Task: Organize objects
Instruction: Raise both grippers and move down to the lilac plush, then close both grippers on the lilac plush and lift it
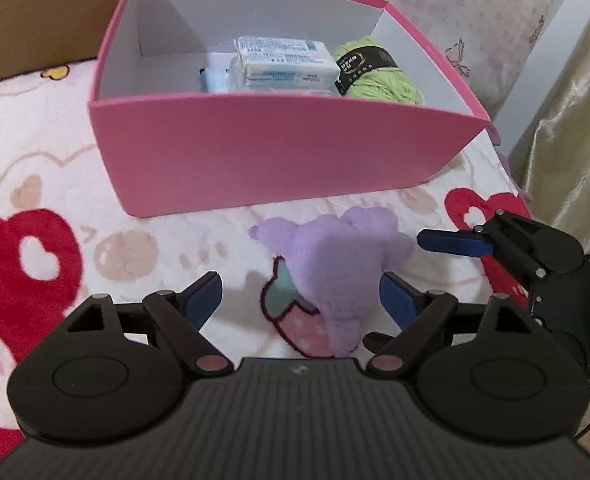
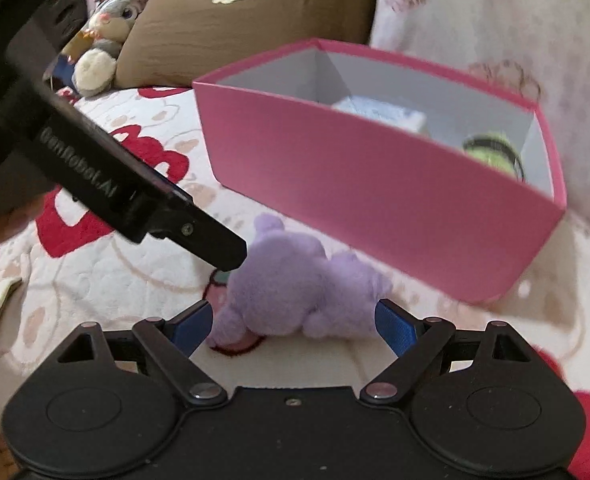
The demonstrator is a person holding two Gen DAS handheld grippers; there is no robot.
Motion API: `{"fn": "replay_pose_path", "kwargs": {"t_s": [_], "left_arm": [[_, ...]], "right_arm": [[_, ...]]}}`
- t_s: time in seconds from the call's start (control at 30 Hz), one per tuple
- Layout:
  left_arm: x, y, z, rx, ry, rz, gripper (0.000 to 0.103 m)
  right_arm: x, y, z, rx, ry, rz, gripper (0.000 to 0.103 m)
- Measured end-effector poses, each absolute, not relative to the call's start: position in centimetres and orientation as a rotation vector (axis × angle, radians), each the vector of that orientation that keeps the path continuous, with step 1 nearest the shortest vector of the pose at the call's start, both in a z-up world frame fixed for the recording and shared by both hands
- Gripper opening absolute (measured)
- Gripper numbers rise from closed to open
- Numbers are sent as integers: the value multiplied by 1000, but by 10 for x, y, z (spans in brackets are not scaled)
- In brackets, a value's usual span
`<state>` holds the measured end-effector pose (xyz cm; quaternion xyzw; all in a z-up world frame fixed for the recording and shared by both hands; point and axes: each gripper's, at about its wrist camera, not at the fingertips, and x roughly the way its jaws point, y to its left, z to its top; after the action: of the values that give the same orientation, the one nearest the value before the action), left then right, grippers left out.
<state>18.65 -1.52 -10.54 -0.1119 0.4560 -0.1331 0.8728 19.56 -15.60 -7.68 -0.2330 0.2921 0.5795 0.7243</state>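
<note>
Fingers spread on both sides, nothing pinched. Left gripper (image 1: pixel 299 300) and right gripper (image 2: pixel 293 322) both bracket the purple plush toy (image 1: pixel 335 264), which lies on the bed blanket (image 1: pixel 35 152) just short of the pink box (image 1: pixel 275 152). Pads sit beside the fur; contact I cannot confirm. From the left view, my right gripper shows at 3 o'clock. Box at 12 o'clock already holds a wrapped white pack (image 1: pixel 283 62) and green yarn (image 1: pixel 379 76). Step in hand, I judge: picking up the plush. Next: close on its body, lift clear of the near wall, drop inside.
</note>
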Motion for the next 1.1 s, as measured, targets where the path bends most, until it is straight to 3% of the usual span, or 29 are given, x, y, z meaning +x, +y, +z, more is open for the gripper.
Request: {"fn": "replay_pose_path", "kwargs": {"t_s": [0.23,0.33,0.4,0.47,1.1], "left_arm": [[196,-14,-136,-405,968,-272,77],[195,-13,-140,-446,950,-278,66],[196,-15,-142,-463,955,-304,52],[196,-17,-144,-486,964,-328,44],[198,-4,-150,-563,985,-320,42]], "right_arm": [[227,-160,-98,-354,778,1259,91],[233,-166,-99,-266,806,1262,91],[232,-166,-99,-249,804,1266,91],[229,-165,-97,-251,801,1286,91],[202,-135,-103,-405,708,1237,93]]}}
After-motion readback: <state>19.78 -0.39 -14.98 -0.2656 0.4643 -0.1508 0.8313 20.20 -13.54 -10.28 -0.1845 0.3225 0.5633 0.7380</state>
